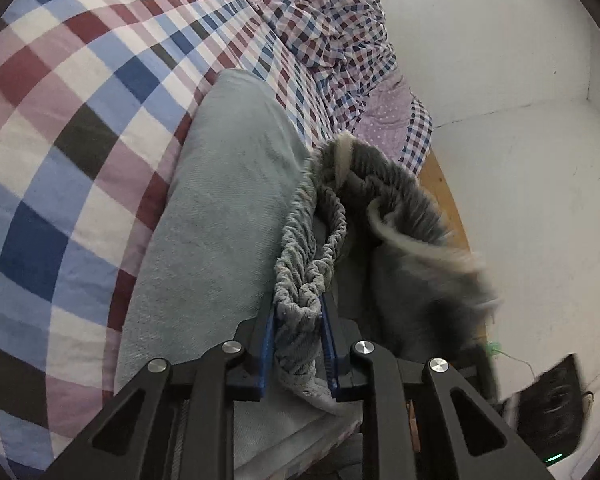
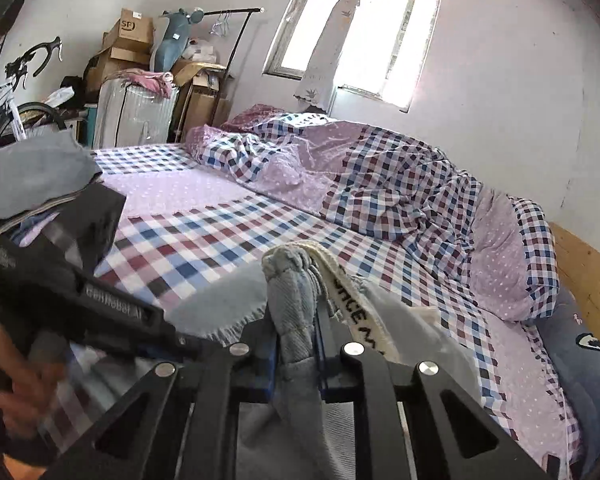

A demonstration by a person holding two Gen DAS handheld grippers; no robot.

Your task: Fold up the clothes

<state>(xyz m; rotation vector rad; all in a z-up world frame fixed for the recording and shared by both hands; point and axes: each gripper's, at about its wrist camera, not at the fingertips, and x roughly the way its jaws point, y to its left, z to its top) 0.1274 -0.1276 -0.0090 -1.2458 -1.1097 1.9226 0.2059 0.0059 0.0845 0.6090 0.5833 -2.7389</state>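
Observation:
A light grey garment (image 1: 228, 216) lies stretched along the checked bedsheet (image 1: 72, 128). My left gripper (image 1: 298, 312) is shut on its gathered ribbed waistband, which bunches between the blue pads. A cream drawstring (image 1: 404, 236) loops over the darker inner side of the fabric. In the right wrist view my right gripper (image 2: 296, 316) is shut on another bunch of the same grey garment (image 2: 288, 300), with a cream printed band (image 2: 356, 312) hanging beside it. The other hand-held gripper (image 2: 112, 312) and a hand (image 2: 16, 376) show at the left.
A rumpled checked and lilac quilt (image 2: 380, 184) fills the far side of the bed. A stack of folded clothes (image 2: 40, 184) sits at the left. Boxes (image 2: 128, 40), a bicycle (image 2: 4, 96) and a clothes rail stand by the wall. A wooden bed frame (image 2: 588, 272) edges the right.

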